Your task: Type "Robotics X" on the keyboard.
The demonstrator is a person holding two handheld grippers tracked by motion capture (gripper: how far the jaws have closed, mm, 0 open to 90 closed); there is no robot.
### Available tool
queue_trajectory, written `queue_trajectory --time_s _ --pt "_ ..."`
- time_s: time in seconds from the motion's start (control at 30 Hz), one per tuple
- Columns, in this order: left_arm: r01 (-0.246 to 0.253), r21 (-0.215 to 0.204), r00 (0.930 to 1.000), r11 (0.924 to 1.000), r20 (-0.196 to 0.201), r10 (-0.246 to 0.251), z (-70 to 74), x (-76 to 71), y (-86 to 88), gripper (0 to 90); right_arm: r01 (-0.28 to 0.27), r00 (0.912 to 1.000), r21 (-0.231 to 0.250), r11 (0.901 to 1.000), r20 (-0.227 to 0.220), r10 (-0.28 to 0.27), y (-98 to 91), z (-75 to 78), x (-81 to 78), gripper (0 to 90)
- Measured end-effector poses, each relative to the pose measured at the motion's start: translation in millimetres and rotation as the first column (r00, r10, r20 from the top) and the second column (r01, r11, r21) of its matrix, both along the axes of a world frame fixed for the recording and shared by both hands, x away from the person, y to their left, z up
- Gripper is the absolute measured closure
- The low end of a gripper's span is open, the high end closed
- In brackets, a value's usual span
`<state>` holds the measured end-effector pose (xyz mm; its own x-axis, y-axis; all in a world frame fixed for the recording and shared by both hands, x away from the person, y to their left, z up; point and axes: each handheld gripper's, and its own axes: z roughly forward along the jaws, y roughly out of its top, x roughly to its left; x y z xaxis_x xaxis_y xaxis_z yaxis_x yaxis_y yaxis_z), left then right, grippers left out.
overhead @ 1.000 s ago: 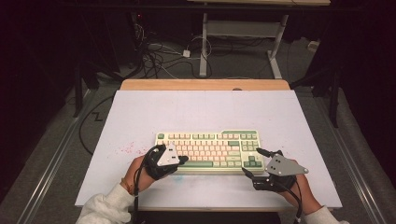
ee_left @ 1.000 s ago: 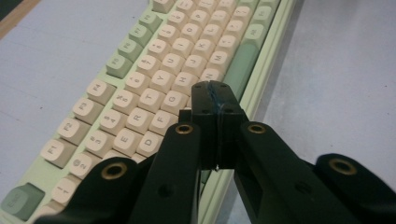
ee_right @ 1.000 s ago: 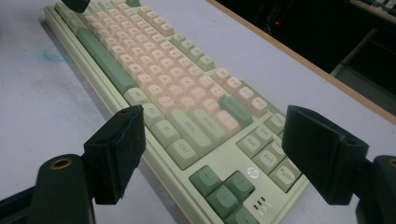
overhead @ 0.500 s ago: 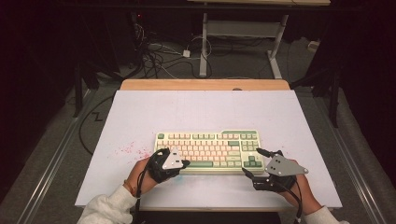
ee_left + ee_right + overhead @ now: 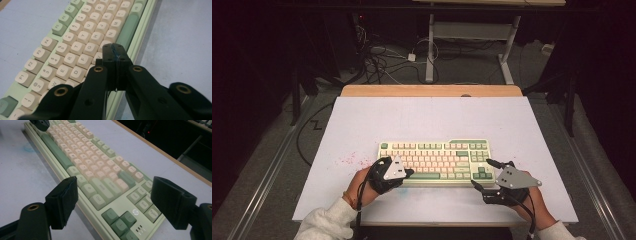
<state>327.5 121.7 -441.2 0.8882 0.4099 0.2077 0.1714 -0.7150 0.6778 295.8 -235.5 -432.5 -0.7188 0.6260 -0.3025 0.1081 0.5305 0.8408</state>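
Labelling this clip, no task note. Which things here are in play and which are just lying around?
In play, judging by where the grippers are:
keyboard
left gripper, jaws shut over the letter keys
right gripper, jaws open by the arrow keys

Lying about:
red specks on the table
cables on the floor

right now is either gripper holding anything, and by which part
Nothing is held. The left gripper is shut empty over the keyboard; the right gripper is open around its corner.

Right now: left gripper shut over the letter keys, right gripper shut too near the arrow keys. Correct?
Not quite. The right gripper is open: the right gripper view shows its jaws wide apart, astride the keyboard end by the arrow keys. The left gripper is shut, as stated.
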Motion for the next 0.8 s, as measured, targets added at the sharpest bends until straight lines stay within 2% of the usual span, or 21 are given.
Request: queue_trajectory --time_s 0.03,0.1,0.13,0.17,0.2,0.23,0.3,0.33,0.47,0.63,0.67,0.73,0.77,0.8 --pt "0.003 0.016 1.0 0.9999 -0.004 -0.002 -2.0 0.1 -1.3 87.5 0.0 1.0 -0.001 1.0 -0.001 0.0 0.1 -0.1 0.0 22.5" --pt "0.01 0.097 0.9999 0.9953 -0.004 -0.01 -10.9 0.3 -6.7 87.5 -0.002 1.0 -0.002 1.0 -0.004 0.002 0.5 -0.6 0.0 22.6" --pt "0.024 0.121 0.9997 0.9924 -0.012 -0.022 -15.4 -0.1 -9.1 87.5 -0.002 1.0 -0.004 1.0 -0.004 0.002 0.7 -0.7 -0.1 22.6" --pt "0.031 0.108 0.9994 0.9937 -0.015 -0.03 -15.7 -0.7 -10.0 87.5 -0.003 1.0 -0.004 1.0 -0.004 0.003 0.9 -0.7 -0.2 22.6" --pt "0.029 0.122 0.9996 0.9921 -0.003 -0.029 -14.3 -1.4 -11.3 87.5 -0.004 1.0 -0.004 1.0 -0.004 0.004 0.9 -0.5 -0.4 22.5" --pt "0.024 0.109 0.9996 0.9938 0.009 -0.025 -11.5 -1.9 -11.0 87.5 -0.004 1.0 -0.005 1.0 -0.003 0.004 0.9 -0.3 -0.7 22.5" --pt "0.009 0.051 0.9999 0.9987 0.011 -0.01 -4.8 -1.2 -7.0 87.5 -0.004 1.0 -0.003 1.0 -0.002 0.004 0.6 -0.3 -0.7 22.6" --pt "0.004 0.036 0.9999 0.9994 0.014 -0.004 -2.1 -0.6 -4.7 87.5 -0.003 1.0 -0.003 1.0 -0.002 0.003 0.5 -0.3 -0.6 22.5" --pt "-0.016 0.007 0.9997 0.9998 0.016 0.016 1.4 1.9 1.4 87.5 -0.001 1.0 -0.003 1.0 -0.002 0.001 0.1 -0.6 0.1 22.5" --pt "-0.028 0.018 0.9994 0.9995 0.022 0.028 -0.3 5.4 1.3 87.5 0.001 1.0 -0.001 1.0 -0.004 -0.001 0.6 -0.5 0.3 22.6" --pt "-0.031 0.028 0.9994 0.9991 0.017 0.031 -2.6 6.5 0.9 87.5 0.0 1.0 -0.002 1.0 -0.004 0.0 0.8 -0.4 0.2 22.6" --pt "-0.021 0.057 0.9992 0.9982 -0.034 0.023 -11.3 9.2 -1.2 87.5 -0.002 1.0 -0.005 1.0 -0.004 0.002 1.2 -0.7 0.0 22.6" --pt "-0.015 0.063 0.9997 0.9979 -0.018 0.017 -15.4 7.9 -2.7 87.7 -0.003 1.0 -0.005 1.0 -0.005 0.003 1.3 -0.9 0.1 22.6" --pt "-0.011 0.061 0.9996 0.9981 -0.024 0.013 -14.5 7.5 -3.9 87.8 -0.003 1.0 -0.006 1.0 -0.006 0.003 1.3 -1.1 0.3 22.6"
